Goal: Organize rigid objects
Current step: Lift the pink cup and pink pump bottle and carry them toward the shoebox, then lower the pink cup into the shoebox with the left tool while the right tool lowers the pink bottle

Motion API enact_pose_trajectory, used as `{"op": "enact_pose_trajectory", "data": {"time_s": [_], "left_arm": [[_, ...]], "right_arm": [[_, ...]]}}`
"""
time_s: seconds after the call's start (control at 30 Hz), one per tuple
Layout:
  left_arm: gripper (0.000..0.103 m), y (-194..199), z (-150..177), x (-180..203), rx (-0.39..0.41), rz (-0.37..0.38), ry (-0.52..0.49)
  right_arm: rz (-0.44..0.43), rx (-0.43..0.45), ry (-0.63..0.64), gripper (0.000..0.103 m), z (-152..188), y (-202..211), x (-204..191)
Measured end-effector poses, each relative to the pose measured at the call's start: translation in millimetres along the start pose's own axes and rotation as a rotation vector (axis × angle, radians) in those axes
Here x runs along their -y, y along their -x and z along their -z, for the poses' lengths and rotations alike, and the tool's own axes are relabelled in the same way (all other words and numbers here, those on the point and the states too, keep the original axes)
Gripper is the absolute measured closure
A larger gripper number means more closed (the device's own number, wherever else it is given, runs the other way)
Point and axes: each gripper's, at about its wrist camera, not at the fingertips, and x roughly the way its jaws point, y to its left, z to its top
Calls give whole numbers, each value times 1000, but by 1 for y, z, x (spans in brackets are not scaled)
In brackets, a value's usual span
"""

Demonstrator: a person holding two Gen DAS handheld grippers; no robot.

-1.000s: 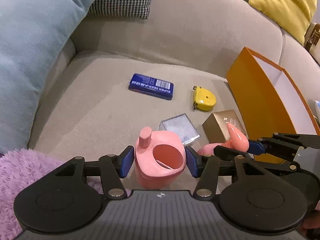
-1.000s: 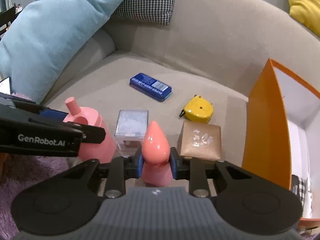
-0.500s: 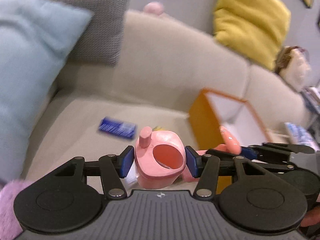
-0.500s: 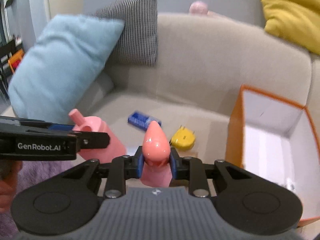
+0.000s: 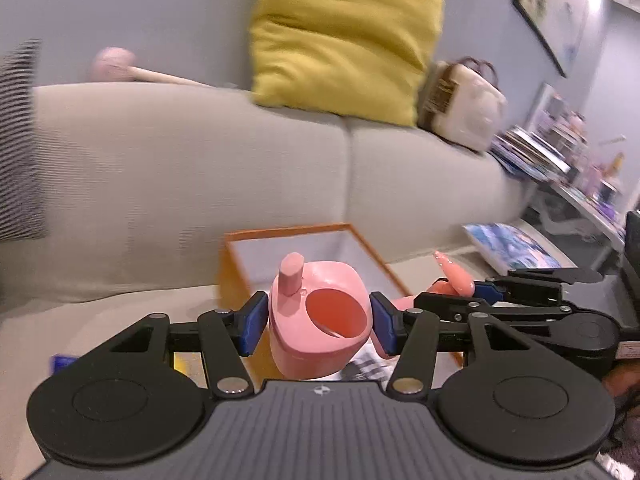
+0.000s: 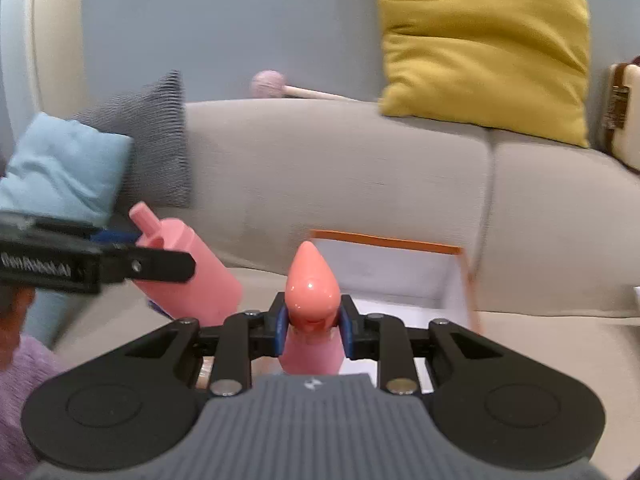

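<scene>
Pink cup (image 5: pixel 318 316) clamped between left jaws; cone (image 6: pixel 313 292) between right.

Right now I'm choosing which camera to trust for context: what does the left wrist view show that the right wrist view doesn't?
Only the left wrist view shows the pink cup's open mouth, the stacked books and the framed picture.

Only the right wrist view shows the light blue cushion and the cone's full rounded tip.

Both show the left gripper clamping the pink cup, the right gripper clamping the pink cone, the orange box, the yellow cushion and the beige sofa.
</scene>
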Motion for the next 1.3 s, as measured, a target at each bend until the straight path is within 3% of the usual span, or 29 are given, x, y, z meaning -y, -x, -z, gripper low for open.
{"op": "enact_pose_trajectory", "data": {"time_s": [0.2,0.33,0.43,0.53,0.93,1.3], "left_arm": [[40,-71,-1,31,-110,37,-113],[41,-113,4,25,-211,80,-123],[40,-136,11,22,-280,80,-196],[40,-154,12,15,-324,71,-266],[40,-194,9,-8,-524,53,-538],[40,-209,18,9,-690,40,-817]], "right_arm": [[-6,-82,-29,76,13,-25,54],[-29,-116,-40,76,25,-50,66],[-8,-119,-51,76,29,-69,73],[-47,-132,-102,76,30,-86,84],[-105,-175,-215,76,26,-159,78],[-132,-213,-287,76,29,-190,72]]}}
